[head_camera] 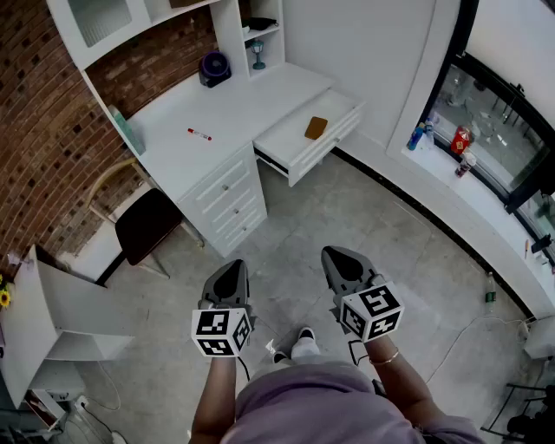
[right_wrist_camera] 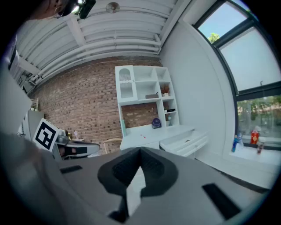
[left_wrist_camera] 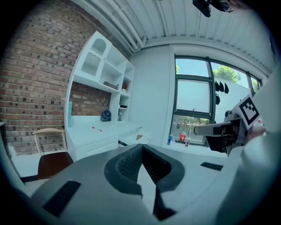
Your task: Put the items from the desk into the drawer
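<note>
A white desk [head_camera: 173, 147] stands against a rough red brick wall [head_camera: 35, 130], with white box shelves [head_camera: 130, 22] above it and pale grey stone floor [head_camera: 347, 217] in front. On its smooth flat top lie a thin red pen [head_camera: 199, 134], near the middle, and a small round dark fan [head_camera: 214, 68] at the back. The drawer [head_camera: 290, 139] at the desk's right end stands open, with a flat brown rectangular object [head_camera: 316, 127] inside. A curved wooden chair [head_camera: 147, 224] with a dark seat stands at the left. Well back from the desk, the left gripper [head_camera: 228, 276] and right gripper [head_camera: 345, 263] each have their ribbed dark jaws pressed together, gripping nothing. Bottles [head_camera: 419, 136] stand on a white window ledge [head_camera: 486, 217].
</note>
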